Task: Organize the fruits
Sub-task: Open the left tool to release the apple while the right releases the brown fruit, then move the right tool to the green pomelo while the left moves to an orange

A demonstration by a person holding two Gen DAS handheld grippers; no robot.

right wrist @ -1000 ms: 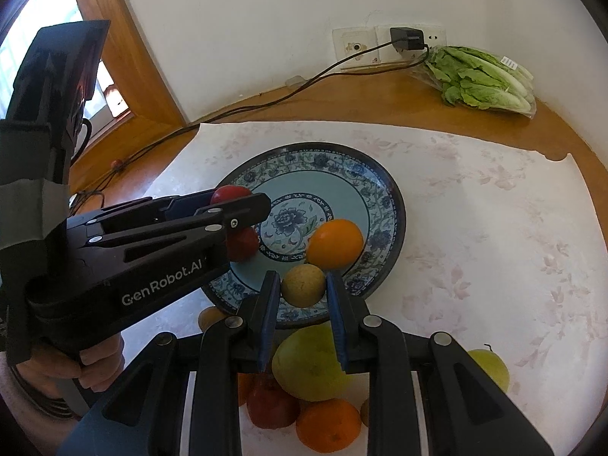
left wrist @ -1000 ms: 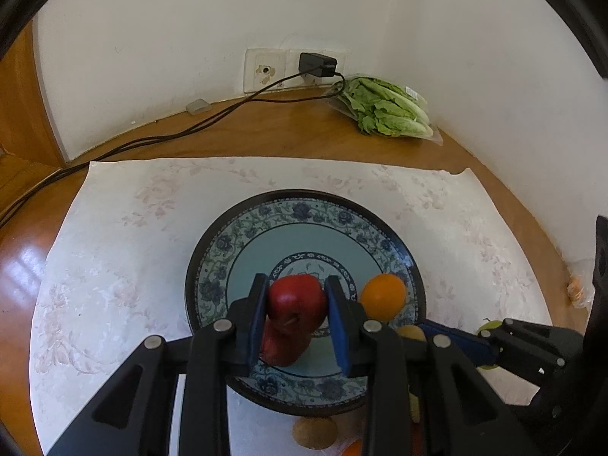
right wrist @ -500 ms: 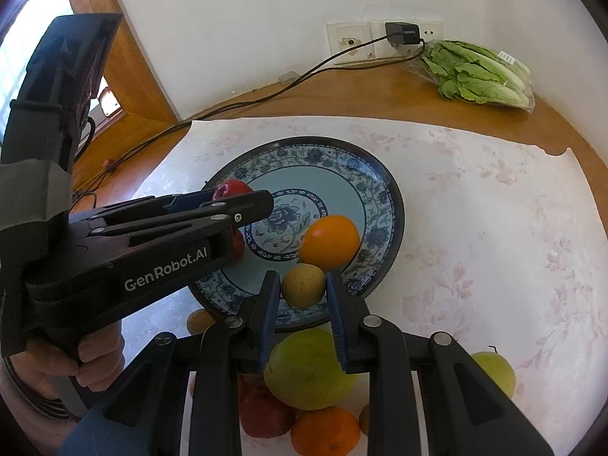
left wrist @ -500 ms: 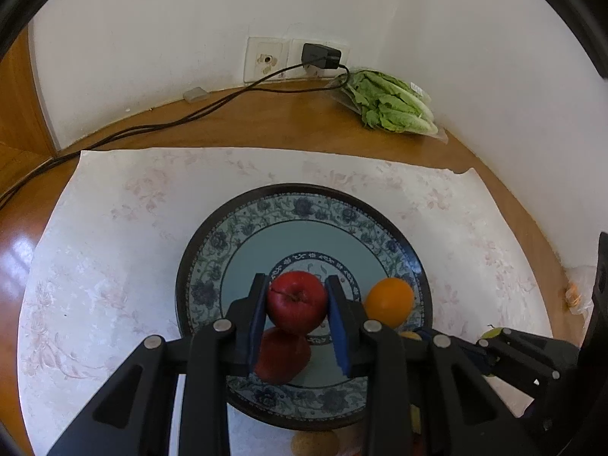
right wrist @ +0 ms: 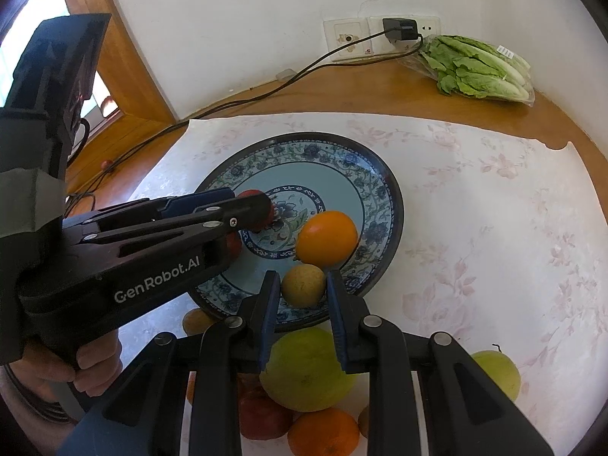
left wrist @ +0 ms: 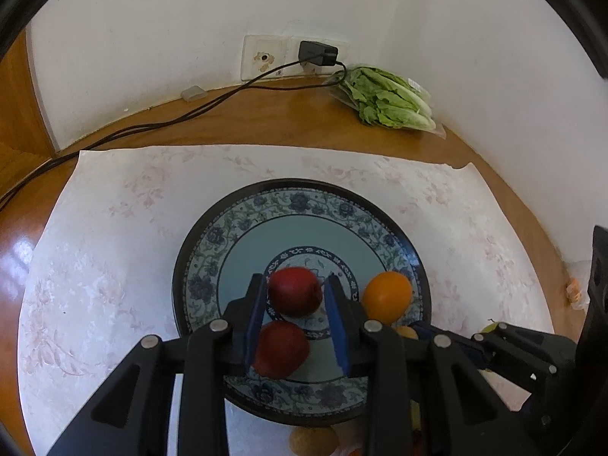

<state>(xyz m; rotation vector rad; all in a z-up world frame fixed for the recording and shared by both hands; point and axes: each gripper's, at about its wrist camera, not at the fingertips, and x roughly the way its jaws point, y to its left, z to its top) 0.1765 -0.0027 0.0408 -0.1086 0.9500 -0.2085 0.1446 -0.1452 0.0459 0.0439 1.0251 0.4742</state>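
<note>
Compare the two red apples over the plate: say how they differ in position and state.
The upper red apple sits clamped between the left gripper fingers; the lower red apple is free of them.
The upper red apple appears lifted above the plate; the lower red apple looks to rest on the plate, nearer its front rim.
The lower red apple is partly hidden behind a finger; the upper red apple shows almost whole.
Both are red, round and similar in size.

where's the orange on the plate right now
In the right wrist view, the orange sits on the plate's right side, just behind the small yellow fruit.
</note>
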